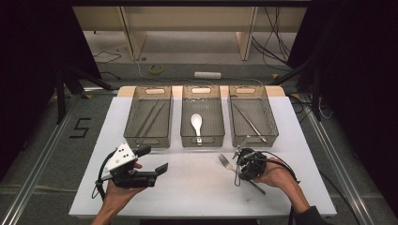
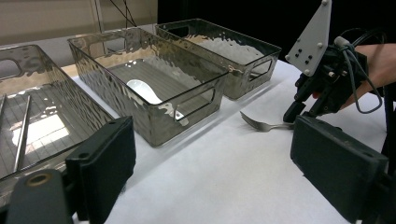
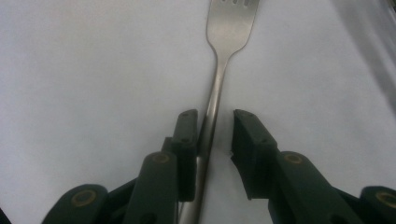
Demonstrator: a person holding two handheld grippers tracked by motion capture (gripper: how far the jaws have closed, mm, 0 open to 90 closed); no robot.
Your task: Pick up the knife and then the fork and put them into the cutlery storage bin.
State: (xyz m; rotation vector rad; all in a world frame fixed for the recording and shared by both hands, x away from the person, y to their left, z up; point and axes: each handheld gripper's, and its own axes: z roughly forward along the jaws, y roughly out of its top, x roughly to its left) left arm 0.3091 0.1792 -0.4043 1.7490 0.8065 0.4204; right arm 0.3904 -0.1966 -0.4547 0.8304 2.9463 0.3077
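I am working over the white bench (image 1: 197, 187), and I take the middle bin (image 1: 202, 115) as my landmark: it stands in a row of three clear bins along the far side, with a white spoon (image 1: 196, 123) lying in it. The bin to its left (image 1: 148, 115) holds thin rods that look like chopsticks, and the bin to its right (image 1: 252, 115) holds one long thin metal piece, so I judge the cutlery is being sorted by kind. The left gripper (image 1: 157, 161) hangs on the near side of the bench, in front of and to the left of the middle bin, its fingers spread wide on nothing, parked out of the way. The right gripper (image 3: 215, 140) is down on the bench in front of and to the right of the middle bin, tipped low so its fingers (image 3: 187, 140) can straddle a flat thing. The fork (image 3: 219, 79) lies flat there, tines toward the bins, its handle running between the fingers: it lies against the left one, while a gap shows at the right one, so the fingers are not yet clenched on it.
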